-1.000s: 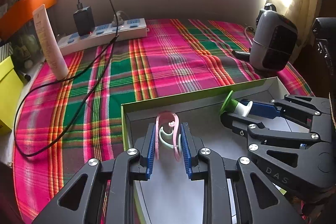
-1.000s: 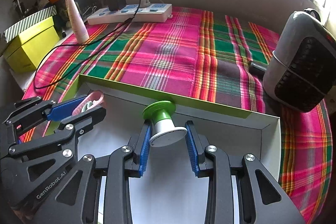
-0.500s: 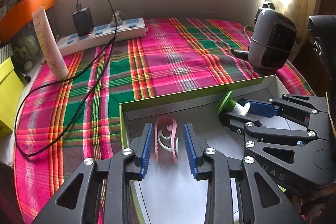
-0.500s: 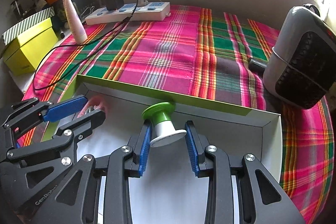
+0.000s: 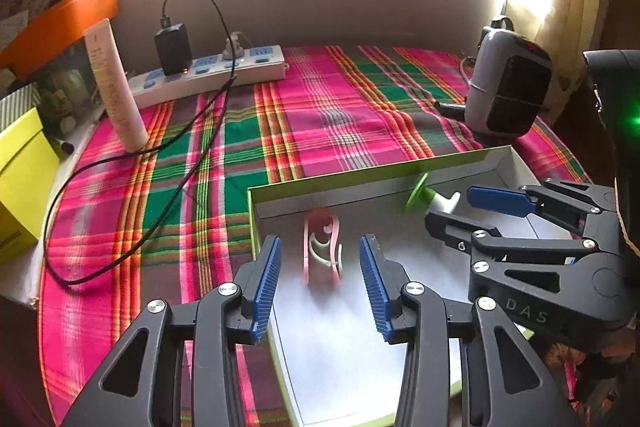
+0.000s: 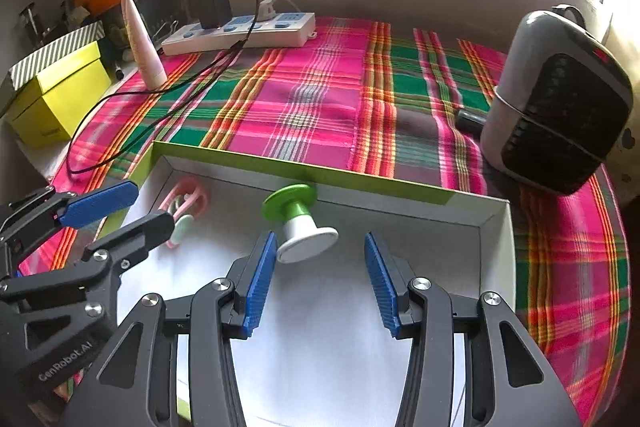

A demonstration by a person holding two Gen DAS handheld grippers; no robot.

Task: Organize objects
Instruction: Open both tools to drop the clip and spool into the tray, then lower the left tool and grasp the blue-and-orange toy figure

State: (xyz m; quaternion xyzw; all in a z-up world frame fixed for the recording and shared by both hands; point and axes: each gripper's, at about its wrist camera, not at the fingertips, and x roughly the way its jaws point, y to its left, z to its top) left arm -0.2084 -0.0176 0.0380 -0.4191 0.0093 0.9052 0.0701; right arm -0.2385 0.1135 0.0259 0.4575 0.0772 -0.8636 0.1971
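Left hand-held gripper (image 5: 320, 277): jaws spread, just been opening; the pink-and-mint looped plastic clip (image 5: 322, 247) lies between the blue ribbed pads, untouched, slightly blurred.
Right hand-held gripper (image 6: 320, 273): jaws spread, just been opening; the green-and-white spool-shaped plastic piece (image 6: 300, 223) lies tilted by the left pad, contact hard to tell.
Box: one shallow green-rimmed cardboard box with white floor (image 6: 404, 189) holds both items; its near edge is cut off by the frame.
Clip in right view: partly hidden behind the left gripper's finger.
Worktop: pink, green and orange plaid cloth (image 5: 320, 119).
Counts: two grippers, one clip, one spool piece, one box.
Beyond: one white power strip (image 5: 208, 77), one grey heater (image 6: 560, 103), one pale tube (image 5: 116, 87).
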